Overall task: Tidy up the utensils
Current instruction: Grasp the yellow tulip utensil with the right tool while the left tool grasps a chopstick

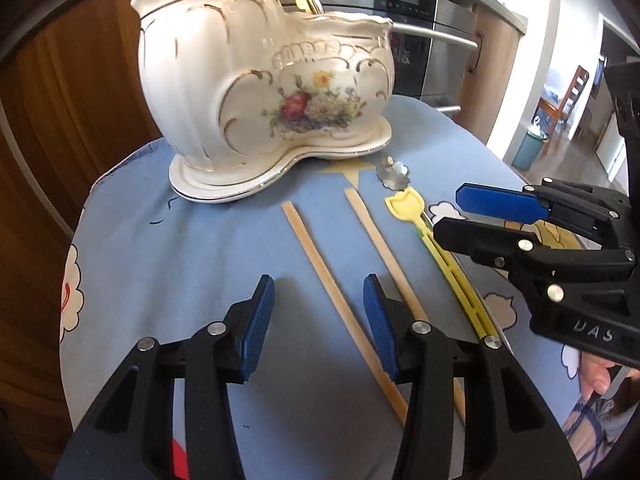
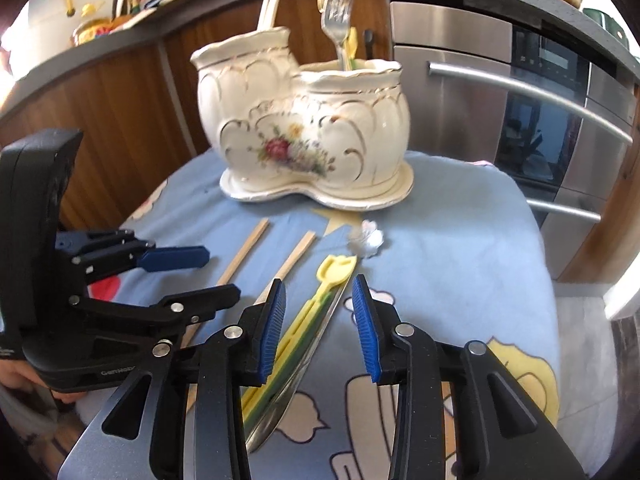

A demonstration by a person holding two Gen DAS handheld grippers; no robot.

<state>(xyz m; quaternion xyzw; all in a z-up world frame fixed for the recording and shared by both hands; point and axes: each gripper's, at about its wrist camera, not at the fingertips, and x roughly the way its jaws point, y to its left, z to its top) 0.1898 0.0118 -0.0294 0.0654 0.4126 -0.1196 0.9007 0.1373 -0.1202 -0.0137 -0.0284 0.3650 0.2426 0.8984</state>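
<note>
A white floral ceramic utensil holder [image 1: 260,92] [image 2: 308,128] with two compartments stands at the far side of the blue cloth. A fork [image 2: 338,20] and pale sticks [image 2: 269,8] stand in it. Two wooden chopsticks [image 1: 320,268] [image 2: 244,252] lie on the cloth. To their right lie a yellow plastic utensil [image 1: 436,248] [image 2: 316,300] and a metal utensil [image 2: 304,364] with a flower-shaped end [image 1: 394,174] [image 2: 366,238]. My left gripper [image 1: 318,320] [image 2: 208,276] is open over the chopsticks. My right gripper [image 2: 318,320] [image 1: 448,212] is open over the yellow utensil.
A steel oven [image 2: 540,120] and wooden cabinets [image 2: 120,120] stand behind the table. The blue cartoon cloth [image 1: 200,280] covers the small table; its edges fall off left and right. A cluttered counter [image 2: 120,4] runs above.
</note>
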